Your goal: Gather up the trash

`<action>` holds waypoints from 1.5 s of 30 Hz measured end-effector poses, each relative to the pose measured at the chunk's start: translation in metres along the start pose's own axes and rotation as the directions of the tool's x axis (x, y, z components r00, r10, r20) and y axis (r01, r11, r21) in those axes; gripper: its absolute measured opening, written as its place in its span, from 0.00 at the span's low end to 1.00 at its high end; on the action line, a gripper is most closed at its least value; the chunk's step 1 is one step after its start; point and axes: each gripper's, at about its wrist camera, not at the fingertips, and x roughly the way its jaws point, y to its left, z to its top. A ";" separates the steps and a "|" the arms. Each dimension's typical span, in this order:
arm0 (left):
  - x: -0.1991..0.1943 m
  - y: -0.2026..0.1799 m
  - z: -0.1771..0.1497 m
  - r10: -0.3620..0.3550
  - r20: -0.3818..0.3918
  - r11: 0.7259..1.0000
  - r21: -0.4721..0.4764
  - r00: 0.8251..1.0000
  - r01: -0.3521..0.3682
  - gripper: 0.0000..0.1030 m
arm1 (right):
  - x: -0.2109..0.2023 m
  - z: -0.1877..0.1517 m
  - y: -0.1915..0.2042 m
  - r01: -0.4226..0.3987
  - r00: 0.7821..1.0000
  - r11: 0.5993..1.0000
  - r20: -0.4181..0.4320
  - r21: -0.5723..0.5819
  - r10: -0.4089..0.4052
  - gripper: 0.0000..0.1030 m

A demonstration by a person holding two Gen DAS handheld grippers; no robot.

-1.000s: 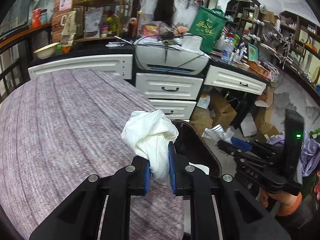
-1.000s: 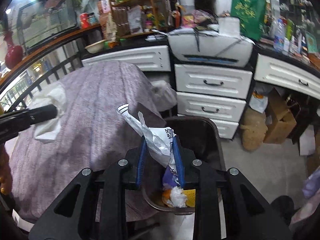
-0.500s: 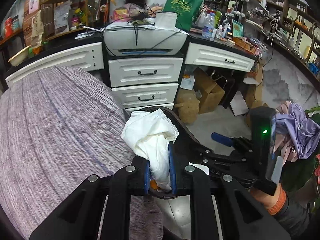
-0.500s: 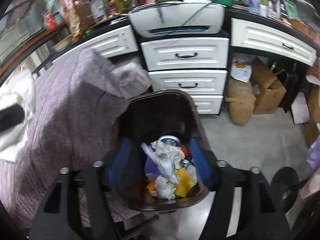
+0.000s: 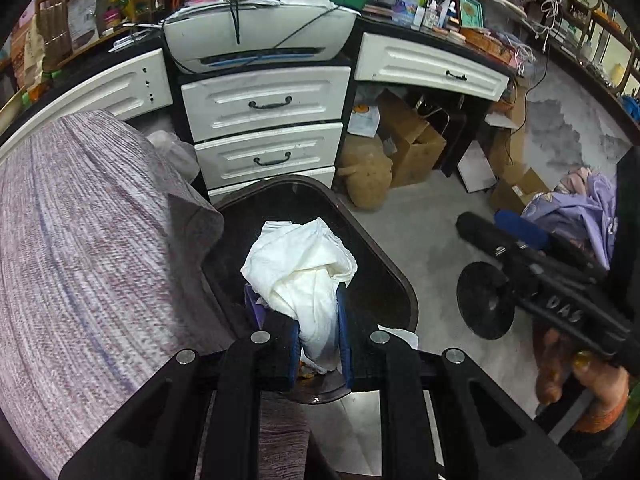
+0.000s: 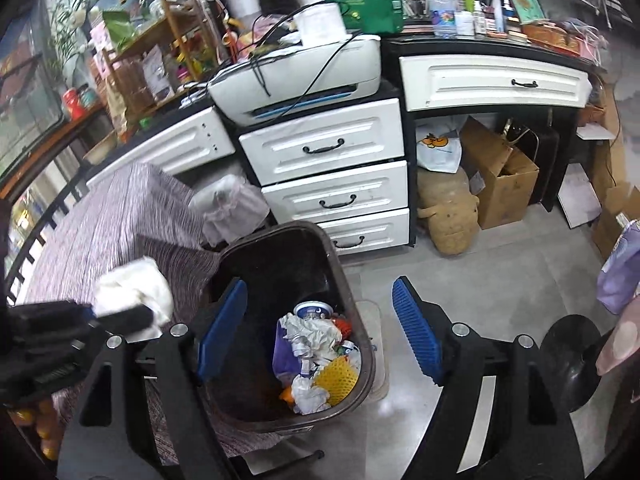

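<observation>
A crumpled white tissue (image 5: 304, 272) is pinched between the blue pads of my left gripper (image 5: 320, 316), which is shut on it and hangs over the dark brown trash bin (image 5: 394, 280). In the right wrist view the same tissue (image 6: 134, 292) shows at the left beside the bin (image 6: 340, 268). My right gripper (image 6: 320, 320) stands above the bin with its jaws opening wide and nothing between them. Inside the bin lie crumpled wrappers and paper (image 6: 316, 356), among them a plastic wrapper.
A table under a purple woven cloth (image 5: 80, 260) borders the bin on the left. White drawers (image 6: 332, 184) and a printer (image 6: 296, 76) stand behind. Cardboard boxes (image 6: 500, 184) and a tan sack (image 6: 450, 216) sit on the floor; a black round stand base (image 6: 572, 360) is at right.
My right gripper opened and the plastic wrapper dropped into the bin. My left gripper carried the tissue from above the table to over the bin.
</observation>
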 end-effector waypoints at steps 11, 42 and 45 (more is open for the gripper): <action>0.030 -0.013 0.009 0.024 -0.067 0.999 0.048 0.997 -0.021 0.17 | -0.009 0.005 -0.014 0.022 0.999 0.999 0.027 0.034 -0.023 0.75; -0.139 0.004 -0.066 0.168 0.402 0.984 -0.018 0.900 -0.175 0.95 | -0.098 -0.006 0.074 0.003 0.983 0.999 0.181 -0.048 0.006 0.94; -0.164 0.011 -0.087 0.221 0.427 0.974 -0.058 0.877 -0.217 0.95 | -0.117 -0.020 0.101 -0.055 0.974 0.994 0.215 -0.098 0.075 0.94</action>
